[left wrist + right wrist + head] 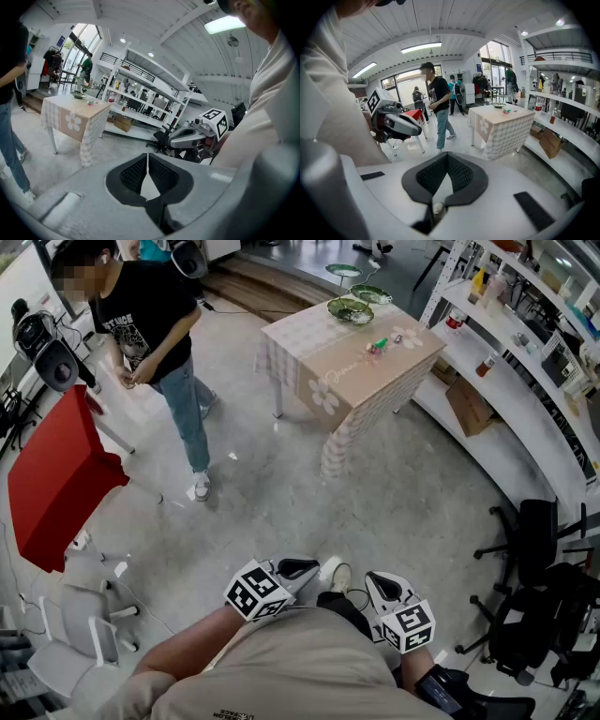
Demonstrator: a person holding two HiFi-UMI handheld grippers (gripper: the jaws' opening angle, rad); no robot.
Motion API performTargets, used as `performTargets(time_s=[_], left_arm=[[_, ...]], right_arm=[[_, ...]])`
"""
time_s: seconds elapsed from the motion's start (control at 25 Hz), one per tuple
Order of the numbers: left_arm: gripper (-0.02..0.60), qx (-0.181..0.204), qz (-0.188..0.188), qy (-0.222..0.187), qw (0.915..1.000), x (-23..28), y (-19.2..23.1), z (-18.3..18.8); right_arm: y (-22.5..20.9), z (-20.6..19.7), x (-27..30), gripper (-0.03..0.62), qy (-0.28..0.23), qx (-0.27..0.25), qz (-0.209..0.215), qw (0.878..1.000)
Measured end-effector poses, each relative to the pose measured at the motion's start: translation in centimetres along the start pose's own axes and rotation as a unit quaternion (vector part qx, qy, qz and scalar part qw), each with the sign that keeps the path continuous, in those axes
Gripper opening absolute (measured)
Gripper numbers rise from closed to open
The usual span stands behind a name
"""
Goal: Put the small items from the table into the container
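The cloth-covered table (328, 367) stands far ahead across the floor. On it lie small colourful items (378, 345) and a pale one (410, 335). A green tiered dish container (350, 309) sits at its far corner. I hold both grippers close to my body, well short of the table. The left gripper (302, 568) is shut with nothing in it; its own view shows its tips (148, 157) meeting. The right gripper (378, 582) is likewise shut and empty (447, 157). The table (506, 117) shows beyond its jaws.
A person in a black T-shirt and jeans (155, 324) stands left of the table. A red table (56, 474) and a white chair (75, 634) are at my left. White shelving (506, 362) with a cardboard box (469, 404) runs along the right, with black office chairs (534, 540) nearer.
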State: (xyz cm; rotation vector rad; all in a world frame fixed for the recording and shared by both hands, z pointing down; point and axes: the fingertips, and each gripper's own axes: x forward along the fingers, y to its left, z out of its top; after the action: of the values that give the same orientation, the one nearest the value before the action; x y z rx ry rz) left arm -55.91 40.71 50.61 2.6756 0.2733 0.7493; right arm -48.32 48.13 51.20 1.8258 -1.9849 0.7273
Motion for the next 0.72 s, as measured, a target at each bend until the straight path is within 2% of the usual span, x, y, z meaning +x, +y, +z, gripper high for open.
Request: performTargets(time_s=[0.36, 0.72], left_arm=[[0.021, 0.001, 0.016, 0.007, 0.9998, 5.1, 0.1, 2.4], [0.021, 0.012, 0.017, 0.002, 0.9998, 14.5, -1.2, 9.0]], right_arm=[[-6.2, 0.4, -0.3, 0.014, -0.01, -0.011, 0.012, 1.0], [-17.0, 1.1, -2.2, 0.014, -0.014, -0.017, 0.03, 0.999]])
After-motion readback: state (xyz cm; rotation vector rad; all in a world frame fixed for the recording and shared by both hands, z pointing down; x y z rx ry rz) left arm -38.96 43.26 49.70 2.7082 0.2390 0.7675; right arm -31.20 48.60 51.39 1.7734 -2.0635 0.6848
